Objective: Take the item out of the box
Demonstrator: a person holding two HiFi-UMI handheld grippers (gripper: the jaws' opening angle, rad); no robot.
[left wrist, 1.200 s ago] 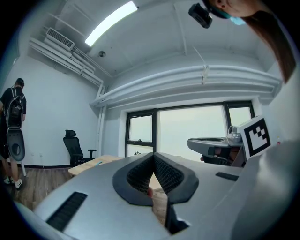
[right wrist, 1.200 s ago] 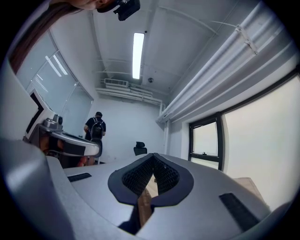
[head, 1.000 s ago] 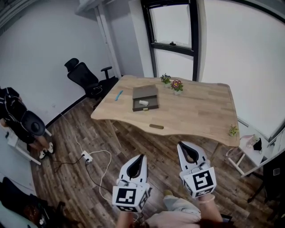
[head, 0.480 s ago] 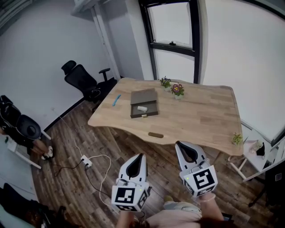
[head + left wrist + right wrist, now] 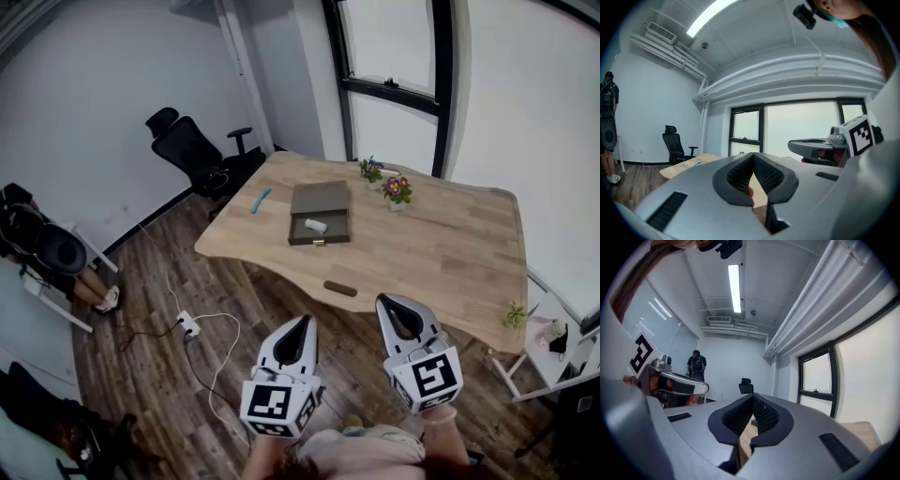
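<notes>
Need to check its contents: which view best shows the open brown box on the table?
Head view: the open brown box lies fully visible from above, a small white item inside. Neither gripper view shows it clearly.

The head view looks steeply down on the desk [image 5: 450, 253] from well back. Both gripper views sit lower, facing level toward the desk. All three share its near edge and the office chair [image 5: 192, 150] beside it.

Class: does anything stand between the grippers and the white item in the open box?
Nothing visible does. The box is open and the white item uncovered. Between it and the left gripper and right gripper lie only floor and a low brown piece on the table.
</notes>
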